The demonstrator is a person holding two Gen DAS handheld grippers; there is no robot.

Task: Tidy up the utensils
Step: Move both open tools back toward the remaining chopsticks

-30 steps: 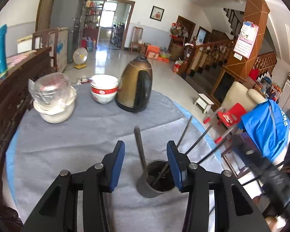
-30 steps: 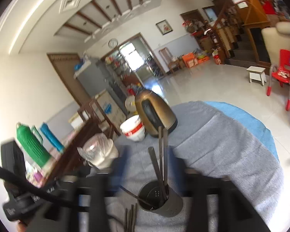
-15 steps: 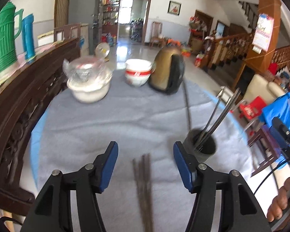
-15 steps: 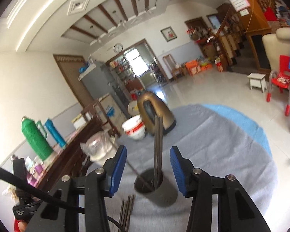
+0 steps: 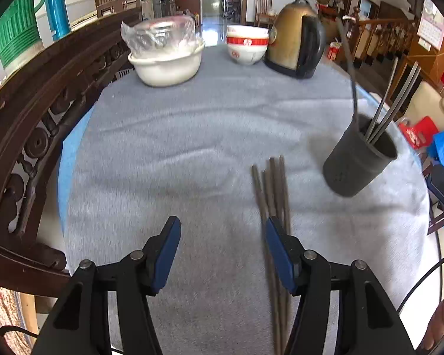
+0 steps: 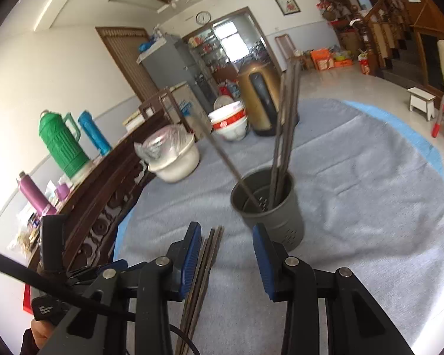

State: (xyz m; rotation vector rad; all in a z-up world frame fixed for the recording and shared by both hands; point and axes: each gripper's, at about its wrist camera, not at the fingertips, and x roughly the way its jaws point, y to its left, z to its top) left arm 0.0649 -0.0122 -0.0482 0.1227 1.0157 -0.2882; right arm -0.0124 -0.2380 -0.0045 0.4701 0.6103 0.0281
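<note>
Both grippers have dropped toward the tabletop since the earlier frames; the left view, which framed the holder a sec ago, now looks down on the loose chopsticks instead.

We note the left gripper [image 5: 222,247], black w/ blue pads, released: jaws apart, nothing pressed between them. Its right-hand pad sits over the bundle of dark brown chopsticks lying on the cloth [image 5: 270,189]; contact can't be confirmed.

We note the right gripper [image 6: 225,251], same build, also ungripped. Its jaws have just been closing, yet a clear gap remains. The loose bundle [image 6: 208,254] runs just inside its left-hand pad, apart from the other pad; we can't tell whether that pad touches the sticks.

Task items: loose chopsticks lie flat on the grey felt-like table cover [image 5: 168,153], near the dark grey perforated cylindrical utensil holder [image 6: 273,216]. Holder stands upright on the cover, just beyond the right gripper. Inside it we see several long thin metal-looking sticks [image 6: 284,118] leaning on the rim, plus one slanted rod.

Far side of table, well apart from the holder: white basin w/ clear plastic bag on top [image 5: 167,59], stacked white bowls w/ red band [image 5: 247,46], gold-and-black electric kettle [image 5: 296,48]. Carved dark wood rail [image 5: 29,112] borders the table's left edge.
</note>
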